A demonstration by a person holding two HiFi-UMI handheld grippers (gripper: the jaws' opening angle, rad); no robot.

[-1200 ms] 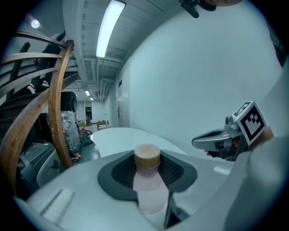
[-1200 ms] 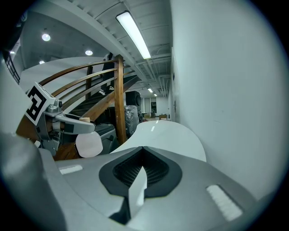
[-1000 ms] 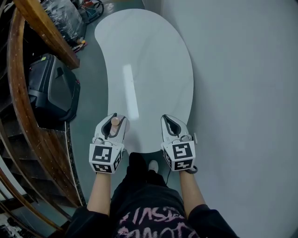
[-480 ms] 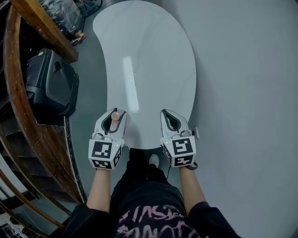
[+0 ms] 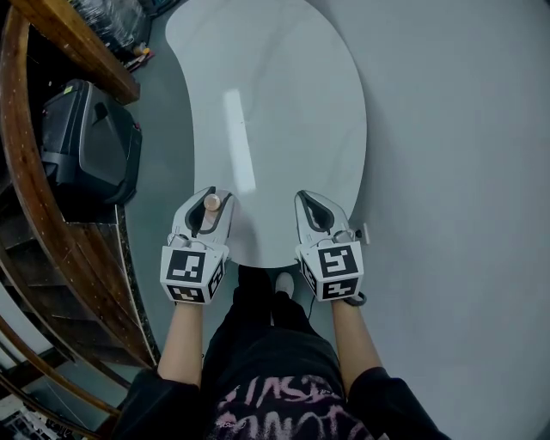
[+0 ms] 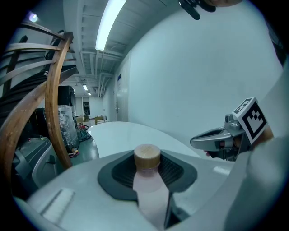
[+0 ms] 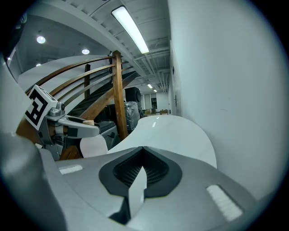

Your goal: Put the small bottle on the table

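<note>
A small pale pink bottle [image 6: 149,189] with a tan cap stands upright between the jaws of my left gripper [image 5: 209,209], which is shut on it. In the head view the bottle's cap [image 5: 211,202] shows at the near left edge of the white curved table [image 5: 284,112]. My right gripper [image 5: 316,213] hovers over the table's near end, shut with nothing between its jaws. From the left gripper view the right gripper [image 6: 221,137] shows at the right; in the right gripper view the left gripper [image 7: 67,126] appears at the left with the bottle's cap.
A wooden stair railing [image 5: 51,172] curves along the left, with a black case [image 5: 90,142] beside it on the grey floor [image 5: 455,172]. Bagged clutter [image 5: 107,17] lies at the far left. The person's legs and a shoe [image 5: 283,284] are below the table's near edge.
The view has shifted forward; the table end sits closer to both grippers, which have risen slightly in the picture. The left gripper still holds the bottle.
</note>
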